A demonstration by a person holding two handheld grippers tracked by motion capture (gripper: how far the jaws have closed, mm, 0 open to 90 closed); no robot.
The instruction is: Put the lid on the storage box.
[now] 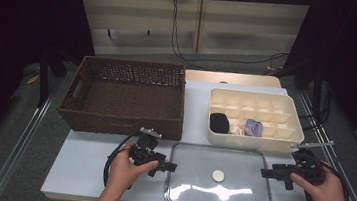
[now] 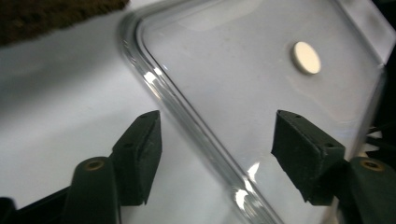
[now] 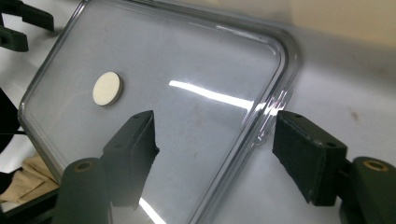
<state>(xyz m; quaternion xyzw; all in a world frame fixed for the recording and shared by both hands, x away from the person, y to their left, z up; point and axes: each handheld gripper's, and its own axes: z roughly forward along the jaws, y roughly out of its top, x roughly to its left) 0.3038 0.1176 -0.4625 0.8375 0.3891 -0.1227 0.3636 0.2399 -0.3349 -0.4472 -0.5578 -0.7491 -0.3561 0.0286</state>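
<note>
Between both grippers, front-centre of table | clear rectangular plastic lid lies flat, long axis left-right | left gripper open, straddling its left rim | right gripper open at right rim, equally near

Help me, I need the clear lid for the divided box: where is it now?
The lid lies flat on the table's near edge in the high view, just in front of the box, between the two grippers.
</note>
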